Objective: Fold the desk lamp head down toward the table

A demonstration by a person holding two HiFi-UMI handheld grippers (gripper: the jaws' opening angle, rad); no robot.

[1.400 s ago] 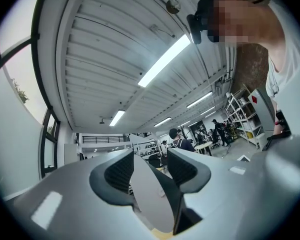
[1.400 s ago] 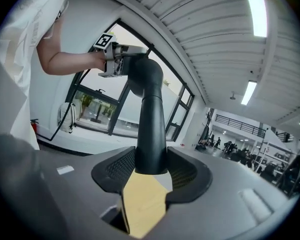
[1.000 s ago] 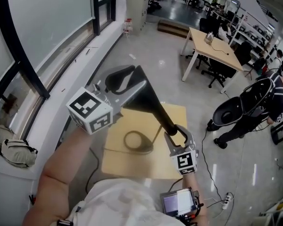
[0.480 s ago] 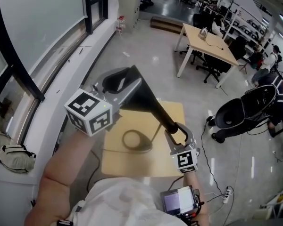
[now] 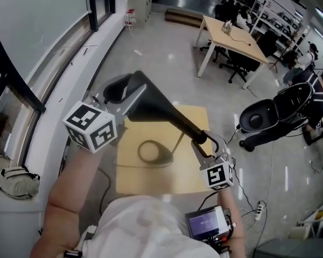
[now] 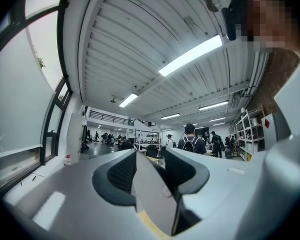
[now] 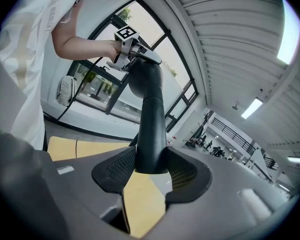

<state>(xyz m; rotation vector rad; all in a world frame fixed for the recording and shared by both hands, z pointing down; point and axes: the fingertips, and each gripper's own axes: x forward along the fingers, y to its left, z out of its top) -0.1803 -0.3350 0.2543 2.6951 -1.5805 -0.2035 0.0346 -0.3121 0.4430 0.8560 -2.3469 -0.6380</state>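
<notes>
One lamp (image 5: 167, 114), two grippers: my left gripper (image 6: 151, 169) pinches its head (image 5: 142, 98) between opening jaws; my right gripper (image 7: 150, 166) clamps its arm (image 7: 151, 114); base (image 5: 151, 153) on one table (image 5: 151, 179) below both.

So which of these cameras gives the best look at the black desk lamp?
The head view: the lamp shows end to end, wide head tapering to thin arm. The right gripper view shows only its arm rising away; the left gripper view just a flat slab of its head.
</notes>
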